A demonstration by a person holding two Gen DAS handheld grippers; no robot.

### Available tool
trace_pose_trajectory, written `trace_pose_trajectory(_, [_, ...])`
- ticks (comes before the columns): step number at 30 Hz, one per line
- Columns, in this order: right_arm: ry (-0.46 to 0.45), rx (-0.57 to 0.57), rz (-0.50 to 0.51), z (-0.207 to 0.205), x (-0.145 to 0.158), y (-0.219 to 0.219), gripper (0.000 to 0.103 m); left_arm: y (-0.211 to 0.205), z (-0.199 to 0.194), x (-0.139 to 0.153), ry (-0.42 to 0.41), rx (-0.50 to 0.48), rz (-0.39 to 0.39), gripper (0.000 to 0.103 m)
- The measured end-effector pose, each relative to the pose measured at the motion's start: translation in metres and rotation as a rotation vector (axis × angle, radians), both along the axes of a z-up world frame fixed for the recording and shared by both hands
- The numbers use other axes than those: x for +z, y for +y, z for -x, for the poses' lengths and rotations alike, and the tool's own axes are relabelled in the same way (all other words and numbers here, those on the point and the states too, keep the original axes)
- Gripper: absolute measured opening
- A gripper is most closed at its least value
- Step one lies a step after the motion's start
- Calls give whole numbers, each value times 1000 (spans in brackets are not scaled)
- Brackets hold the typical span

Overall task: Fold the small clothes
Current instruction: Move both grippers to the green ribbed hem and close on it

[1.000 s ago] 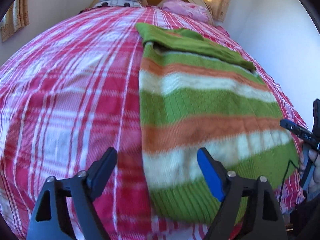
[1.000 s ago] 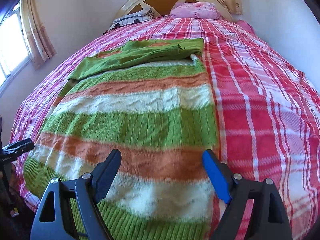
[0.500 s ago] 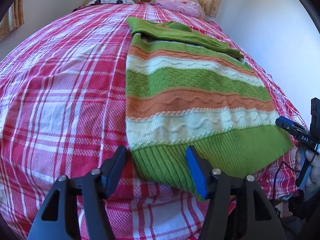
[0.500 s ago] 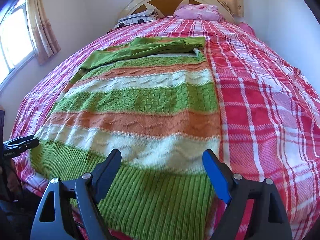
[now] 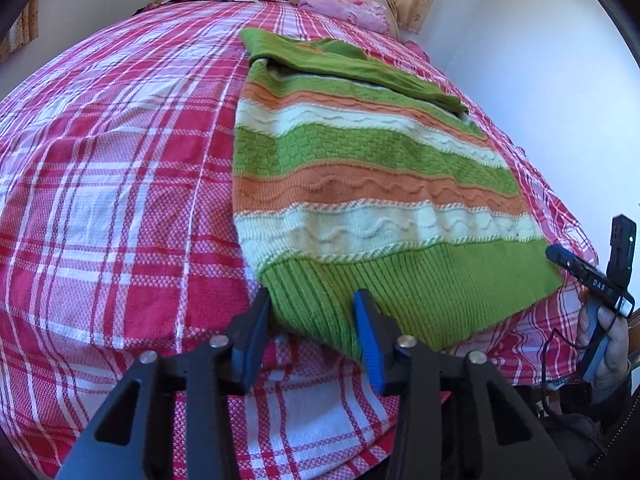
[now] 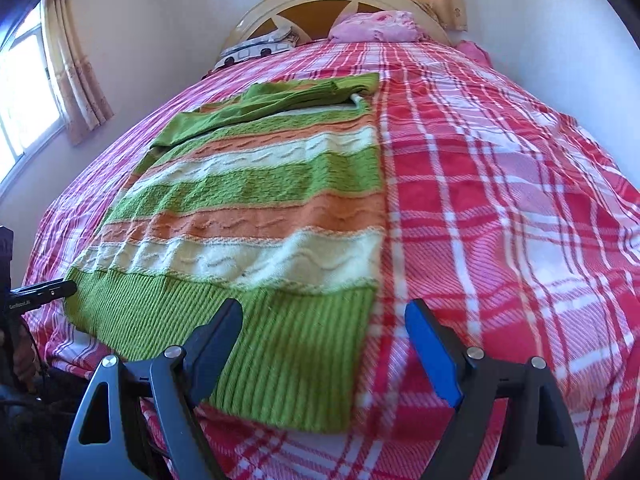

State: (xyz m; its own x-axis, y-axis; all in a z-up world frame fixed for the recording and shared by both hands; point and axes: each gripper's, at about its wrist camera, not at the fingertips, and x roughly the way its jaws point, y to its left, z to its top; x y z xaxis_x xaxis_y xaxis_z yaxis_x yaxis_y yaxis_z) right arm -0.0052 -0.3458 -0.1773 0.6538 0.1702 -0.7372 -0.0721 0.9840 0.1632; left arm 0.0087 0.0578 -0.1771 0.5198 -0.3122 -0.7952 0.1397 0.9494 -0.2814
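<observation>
A green, orange and cream striped sweater [image 5: 360, 168] lies flat on the red plaid bedspread [image 5: 100, 160], its sleeves folded across the far end. My left gripper [image 5: 310, 320] is at the ribbed green hem's left corner. Its jaws are closing with that corner between them, and the pads do not visibly pinch the cloth. In the right wrist view the sweater [image 6: 260, 208] fills the left half. My right gripper [image 6: 324, 332] stands wide open over the hem's right corner, one finger above the rib and the blue one above the bedspread [image 6: 500, 200].
Pillows [image 6: 376, 26] lie against the cream headboard [image 6: 320, 0] at the far end. A white wall [image 5: 540, 80] runs close along one side of the bed, and a curtained window [image 6: 16, 100] along the other. A hand [image 5: 600, 332] holds the other gripper's handle.
Both grippers have drawn back from over the sweater's body to its ribbed hem. The left jaws have narrowed around the hem's corner. The right jaws stayed wide.
</observation>
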Motion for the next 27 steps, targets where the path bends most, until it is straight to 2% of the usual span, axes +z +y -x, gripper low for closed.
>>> trace_pose_trajectory(2, [-1,7,0,8,2,-2,84,3,0,3,-11,3,18,33])
trace_pose_trajectory(6, [-3,32,-4,22,4,-2,83,4,1,8,-54,-5,27,33])
trace_pose_trajectory(11, [1,53,22,23,0,3,70,2,1,3,-65,-20,33,30])
trace_pose_trajectory(12, [3,56,18,24,0,3,62,3,-1,0,-55,-15,33,30])
trace_pose_trajectory(13, [6,61,-4,24,0,2,55,5,-2,-2,-46,-9,41,33])
trace_pose_trajectory(16, [9,71,-43,25,0,1,54,8,-2,-5,-38,5,74,38])
trace_pose_trajectory(18, [8,77,-62,25,0,2,53,5,-1,-5,-46,-9,60,42])
trace_pose_trajectory(21, [14,97,-61,27,0,7,44,-2,1,-4,-62,-29,14,44])
trace_pose_trajectory(22, [20,101,-53,26,-1,8,37,-4,2,-3,-68,-38,-4,43])
trace_pose_trajectory(24, [22,94,-49,28,-1,7,28,-6,2,-3,-71,-47,-32,36])
trace_pose_trajectory(26, [28,92,-80,27,-2,2,20,-6,2,-1,-77,-55,-39,26])
trace_pose_trajectory(27, [31,91,-102,27,-2,-1,16,-7,3,1,-81,-60,-49,26])
